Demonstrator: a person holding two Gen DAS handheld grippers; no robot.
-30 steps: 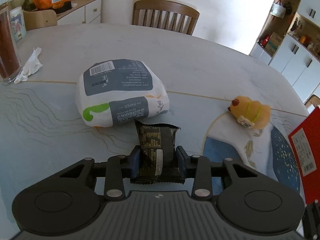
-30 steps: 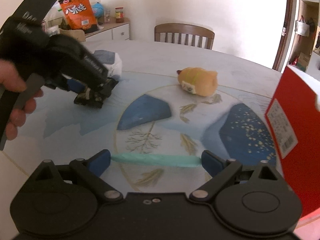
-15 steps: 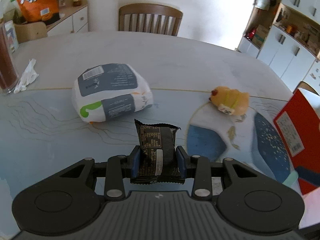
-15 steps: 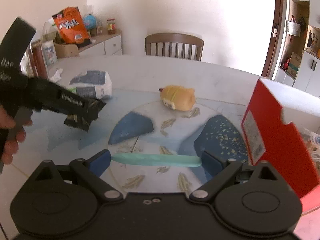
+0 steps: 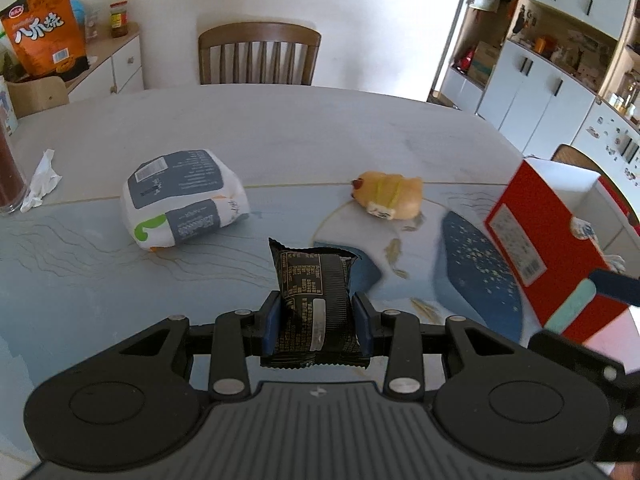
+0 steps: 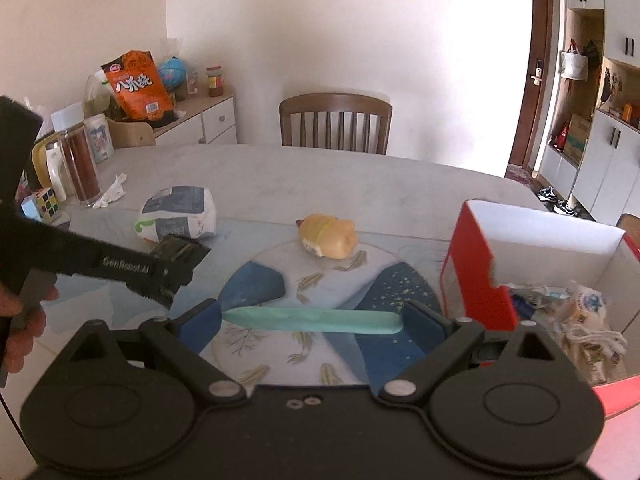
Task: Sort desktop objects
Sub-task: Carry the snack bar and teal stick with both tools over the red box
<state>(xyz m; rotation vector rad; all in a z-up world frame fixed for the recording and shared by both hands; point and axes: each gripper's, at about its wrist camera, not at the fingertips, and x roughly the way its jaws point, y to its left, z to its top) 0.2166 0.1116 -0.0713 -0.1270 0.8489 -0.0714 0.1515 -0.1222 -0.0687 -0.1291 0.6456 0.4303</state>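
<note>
My left gripper (image 5: 316,320) is shut on a black snack packet (image 5: 314,300), held above the table; the same packet (image 6: 178,250) shows in the right wrist view. My right gripper (image 6: 312,320) is shut on a long, flat mint-green thing (image 6: 316,319) that spans the gap between its blue pads. Its end (image 5: 570,306) appears at the right of the left wrist view. A white and grey tissue pack (image 5: 182,198) and a yellow plush toy (image 5: 388,195) lie on the table. A red box (image 6: 480,276) with a white inside stands open at the right, holding several items.
A wooden chair (image 6: 335,124) stands behind the round table (image 5: 280,120). At the far left are a crumpled tissue (image 5: 42,178), a jar of red stuff (image 6: 82,160), a cube puzzle (image 6: 42,202) and an orange snack bag (image 6: 136,84) on a cabinet. A hand (image 6: 18,320) holds the left gripper.
Both grippers have risen from the table with their loads. The left one has drifted right, so the tissue pack and toy look farther away. More of the red box's inside shows.
</note>
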